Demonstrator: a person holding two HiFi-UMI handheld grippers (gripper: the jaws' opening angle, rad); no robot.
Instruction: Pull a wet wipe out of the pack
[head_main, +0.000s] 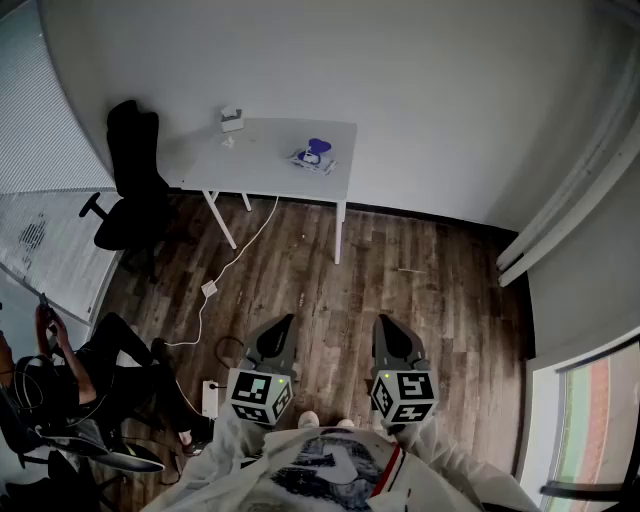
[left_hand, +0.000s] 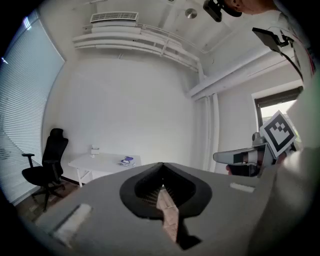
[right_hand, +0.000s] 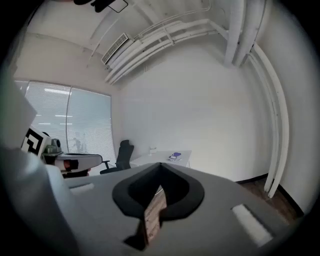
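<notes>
We are seeing the pack (head_main: 313, 157) lying on the white table (head_main: 262, 150) by the far wall, well apart from both grippers. A small box (head_main: 232, 120) is sitting toward the table's left end, and a black chair (head_main: 133, 180) is standing just beside that end. We are holding the left gripper (head_main: 287, 320) and the right gripper (head_main: 382, 322) side by side over the wood floor (head_main: 420, 290). Each is keeping its jaws pressed together on nothing, and only a thin strip of floor is showing through the slot behind the tips. The head view alone is showing a seated person (head_main: 80, 370) and a cable (head_main: 235, 262) trailing across the floor. The gripper views are adding ceiling pipes (right_hand: 165, 35) and blinds (right_hand: 85, 120).
</notes>
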